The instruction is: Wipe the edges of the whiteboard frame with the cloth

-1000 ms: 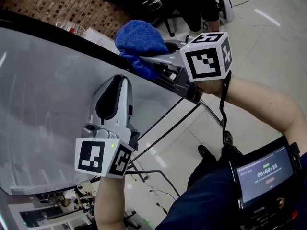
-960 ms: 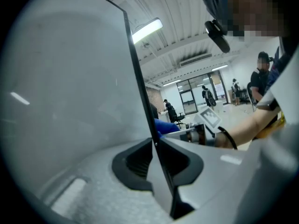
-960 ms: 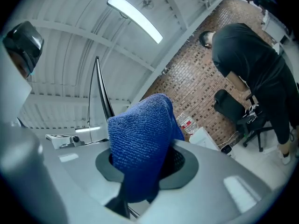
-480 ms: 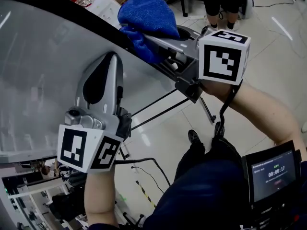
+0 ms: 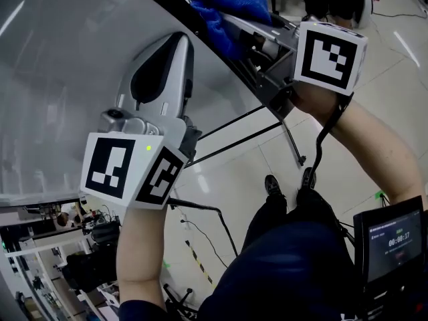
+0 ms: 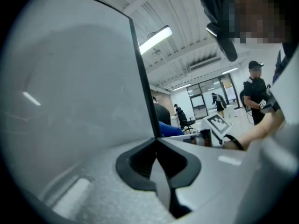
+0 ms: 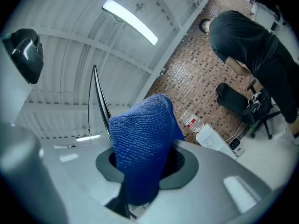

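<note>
Pinches the blue cloth [image 7: 140,134] in the right tongs [image 7: 140,160], draped over both tips and set against the dark whiteboard frame [image 6: 140,69] at the far right. Holds the left tongs [image 6: 157,146] pressed together, tips meeting the same frame, body lying along the pale board face [image 5: 60,79] nearer and to the left. Stands above a glossy floor [image 5: 241,172], with a lit screen [image 5: 391,243] at the near right.
</note>
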`<state>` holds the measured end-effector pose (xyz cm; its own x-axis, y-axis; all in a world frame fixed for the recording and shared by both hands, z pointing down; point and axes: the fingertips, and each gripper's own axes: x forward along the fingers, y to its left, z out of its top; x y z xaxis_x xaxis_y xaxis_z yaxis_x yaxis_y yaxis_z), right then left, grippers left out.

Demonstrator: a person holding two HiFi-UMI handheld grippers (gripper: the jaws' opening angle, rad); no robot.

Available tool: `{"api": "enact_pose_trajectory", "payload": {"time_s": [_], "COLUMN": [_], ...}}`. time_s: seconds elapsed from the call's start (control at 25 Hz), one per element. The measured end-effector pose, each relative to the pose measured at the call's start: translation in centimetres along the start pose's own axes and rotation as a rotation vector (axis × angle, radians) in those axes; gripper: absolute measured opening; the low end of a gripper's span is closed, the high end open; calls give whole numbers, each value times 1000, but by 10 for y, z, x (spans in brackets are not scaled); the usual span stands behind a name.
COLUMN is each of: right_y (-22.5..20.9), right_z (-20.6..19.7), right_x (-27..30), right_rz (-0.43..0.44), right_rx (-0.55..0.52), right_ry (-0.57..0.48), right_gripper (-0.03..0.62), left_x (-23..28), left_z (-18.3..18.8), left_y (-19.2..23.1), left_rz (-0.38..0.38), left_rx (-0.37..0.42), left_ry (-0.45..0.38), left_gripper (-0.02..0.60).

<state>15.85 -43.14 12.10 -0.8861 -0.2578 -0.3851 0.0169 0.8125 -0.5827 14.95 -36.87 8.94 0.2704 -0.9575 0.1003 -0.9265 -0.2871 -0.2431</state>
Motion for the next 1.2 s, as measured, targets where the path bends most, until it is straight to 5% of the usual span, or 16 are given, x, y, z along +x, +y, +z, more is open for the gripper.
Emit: {"api": "enact_pose_trajectory", "payload": {"time_s": [0.28, 0.6, 0.84, 1.2], "right_y": [-16, 1, -20, -80], "right_z": [23, 1, 2, -31], "right_x": [25, 0, -10, -42], "right_rz": [-5, -1, -46, -167], "right_rx": [21, -40, -217, -136], "right_ry": [-4, 50, 103, 107], "right_gripper": [118, 126, 137, 137], "left_x": [23, -6, 12, 18], "left_z": [13, 6, -27, -104], "left_y": [22, -7, 7, -32], "left_rz": [38, 33, 22, -51], "left_rx": [1, 76, -32, -141], "left_ry": [-21, -54, 13, 136], "left_gripper": [6, 36, 64, 67]}}
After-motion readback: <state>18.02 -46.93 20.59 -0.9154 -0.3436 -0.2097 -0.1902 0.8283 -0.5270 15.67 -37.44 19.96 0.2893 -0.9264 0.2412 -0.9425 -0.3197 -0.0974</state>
